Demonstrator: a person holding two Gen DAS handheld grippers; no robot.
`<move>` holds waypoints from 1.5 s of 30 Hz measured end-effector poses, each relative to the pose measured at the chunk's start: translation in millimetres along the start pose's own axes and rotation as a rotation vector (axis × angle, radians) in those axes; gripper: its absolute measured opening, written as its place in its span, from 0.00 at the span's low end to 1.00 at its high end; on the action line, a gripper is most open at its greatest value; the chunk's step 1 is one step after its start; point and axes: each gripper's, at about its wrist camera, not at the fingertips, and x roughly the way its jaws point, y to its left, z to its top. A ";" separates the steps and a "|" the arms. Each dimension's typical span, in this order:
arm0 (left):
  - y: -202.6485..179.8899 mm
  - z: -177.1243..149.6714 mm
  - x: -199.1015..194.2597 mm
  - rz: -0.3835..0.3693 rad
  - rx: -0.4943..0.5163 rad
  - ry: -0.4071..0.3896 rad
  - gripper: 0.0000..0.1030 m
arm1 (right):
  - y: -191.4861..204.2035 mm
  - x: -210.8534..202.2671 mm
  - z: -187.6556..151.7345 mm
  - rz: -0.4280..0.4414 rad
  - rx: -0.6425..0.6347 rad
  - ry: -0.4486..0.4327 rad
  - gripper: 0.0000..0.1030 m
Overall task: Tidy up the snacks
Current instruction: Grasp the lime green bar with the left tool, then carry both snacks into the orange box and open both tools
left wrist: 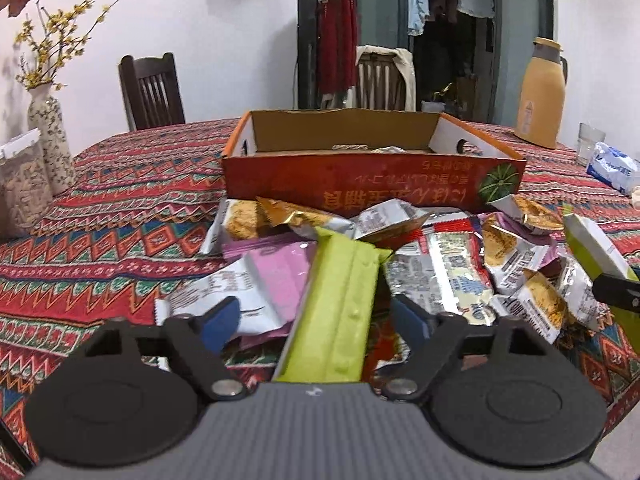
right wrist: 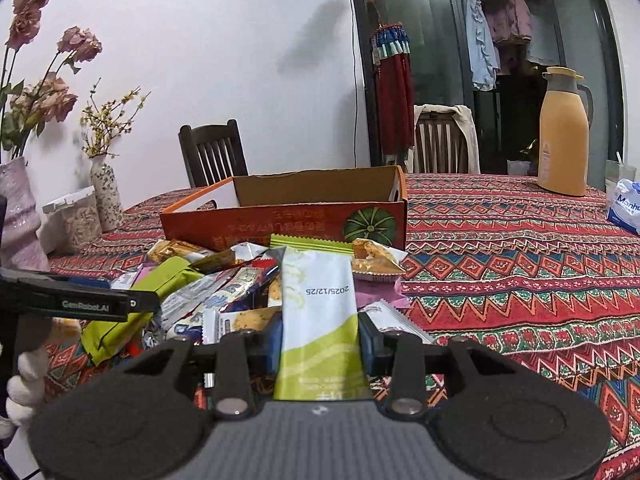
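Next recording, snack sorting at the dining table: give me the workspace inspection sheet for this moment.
Surface: table under a red patterned cloth.
Job's things: orange cardboard box, open on top, a few wrappers inside; heap of snack packets on the cloth in front of it.
Clutter: yellow thermos, tissue pack, glass, flower vase, clear container.
Grippers: left gripper, jaws apart either side of a green packet, pads not pressing it; right gripper, jaws closed on a white and green packet.
Cables: one thin cable down the wall.
Surroundings: two wooden chairs, hanging clothes behind glass door.
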 end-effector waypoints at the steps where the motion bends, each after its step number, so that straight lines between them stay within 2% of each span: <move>1: -0.9 0.4 0.2 -0.009 0.003 -0.001 0.68 | -0.1 0.5 -0.2 0.000 0.002 0.000 0.35; 3: -2.9 -0.9 -0.2 -0.028 0.011 -0.002 0.61 | -1.2 1.6 -1.1 0.001 0.006 0.001 0.35; 10: 0.9 -3.2 -2.4 -0.039 0.003 0.005 0.54 | -2.6 2.4 -3.3 0.005 0.017 0.002 0.35; 20: -2.2 -3.7 6.3 -0.036 0.032 0.029 0.53 | -0.1 3.7 -5.2 0.010 0.020 0.006 0.35; 21: -4.2 -3.6 6.5 -0.033 0.041 0.028 0.50 | 0.3 3.9 -5.4 0.011 0.020 0.007 0.35; 22: -6.0 -3.3 6.7 -0.028 0.049 0.027 0.41 | -0.1 3.8 -5.3 0.011 0.021 0.007 0.35; 25: -7.2 -3.0 6.0 -0.012 0.048 0.019 0.36 | -1.3 3.4 -6.2 0.010 0.024 0.007 0.35; 35: -6.2 2.5 -8.2 -0.017 0.059 -0.023 0.33 | -2.1 0.2 -4.0 0.008 0.026 -0.004 0.35; 45: -8.5 28.2 -31.7 -0.023 0.053 -0.118 0.33 | -2.3 -5.9 13.0 -0.011 0.019 -0.053 0.35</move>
